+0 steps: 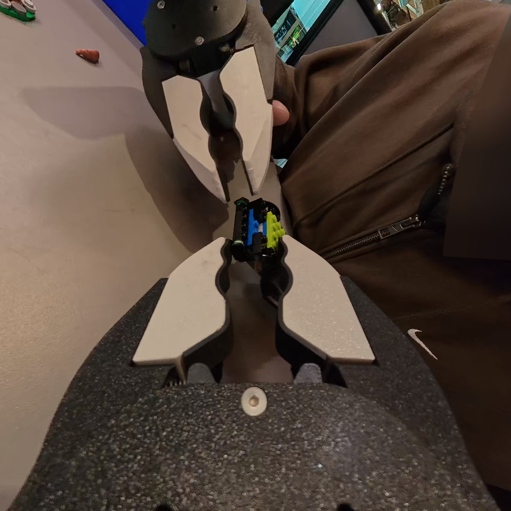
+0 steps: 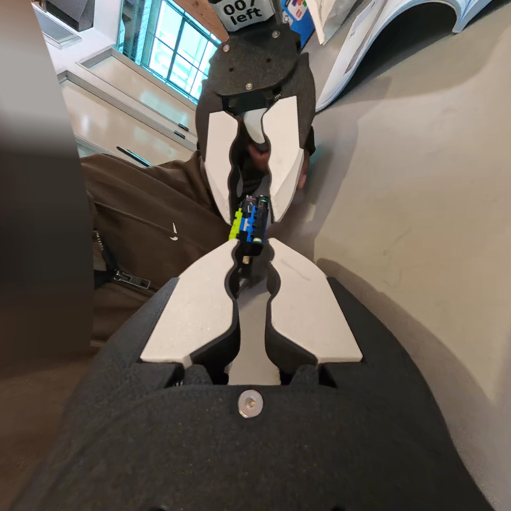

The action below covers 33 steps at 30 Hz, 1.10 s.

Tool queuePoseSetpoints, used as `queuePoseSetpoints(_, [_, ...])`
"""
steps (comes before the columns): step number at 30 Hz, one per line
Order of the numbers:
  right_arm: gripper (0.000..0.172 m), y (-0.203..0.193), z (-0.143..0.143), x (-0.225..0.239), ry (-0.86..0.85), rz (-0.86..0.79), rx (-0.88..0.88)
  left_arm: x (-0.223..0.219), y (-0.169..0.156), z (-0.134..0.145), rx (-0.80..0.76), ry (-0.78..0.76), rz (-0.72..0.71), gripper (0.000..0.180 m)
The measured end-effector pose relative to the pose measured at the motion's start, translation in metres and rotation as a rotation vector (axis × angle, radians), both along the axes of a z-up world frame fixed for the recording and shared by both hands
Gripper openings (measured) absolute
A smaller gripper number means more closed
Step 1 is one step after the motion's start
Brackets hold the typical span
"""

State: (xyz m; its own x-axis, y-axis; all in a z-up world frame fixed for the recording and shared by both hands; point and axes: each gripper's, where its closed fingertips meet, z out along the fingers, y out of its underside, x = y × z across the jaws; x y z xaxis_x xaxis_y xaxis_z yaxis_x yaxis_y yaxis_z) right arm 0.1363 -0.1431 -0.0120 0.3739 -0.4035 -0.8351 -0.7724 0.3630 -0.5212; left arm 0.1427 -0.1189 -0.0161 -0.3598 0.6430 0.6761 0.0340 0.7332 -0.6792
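Left gripper (image 1: 255,243) clamps the near end of a small brick model (image 1: 258,229), black, blue and lime, held above the table (image 1: 69,249). Right gripper (image 1: 239,197) narrow at its far end; grip uncertain. Model looks light, stiff, liable to snap apart; hold by the black base.

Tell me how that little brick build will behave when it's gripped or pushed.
The brick build looks rigid but probably fragile: its stacked black, blue and lime plates could pop apart under a hard squeeze. It is likely light, sitting small between the fingertips of the left gripper. Its studded, uneven sides may let it twist between pads.
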Motion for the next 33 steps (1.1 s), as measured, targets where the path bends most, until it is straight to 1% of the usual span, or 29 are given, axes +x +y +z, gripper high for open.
queuePoseSetpoints(5, [0.016,0.002,-0.001,-0.001,0.025,0.011,0.026,-0.001,0.000,0.003,-0.019,-0.005,-0.001,0.032])
queuePoseSetpoints(11, [0.008,0.007,0.001,-0.004,0.029,0.043,0.061,-0.003,0.002,0.004,-0.031,-0.008,-0.009,0.032])
queuePoseSetpoints(13, [0.008,0.008,0.001,-0.005,0.032,0.052,0.073,-0.003,0.003,0.005,-0.033,-0.004,-0.016,0.032])
queuePoseSetpoints(23, [0.008,0.009,0.002,-0.008,-0.029,0.091,0.045,-0.006,0.004,0.006,-0.030,0.029,-0.029,0.031])
queuePoseSetpoints(33, [0.008,0.008,0.001,-0.010,-0.038,0.100,0.004,-0.006,0.005,0.005,-0.010,0.048,-0.032,0.030])
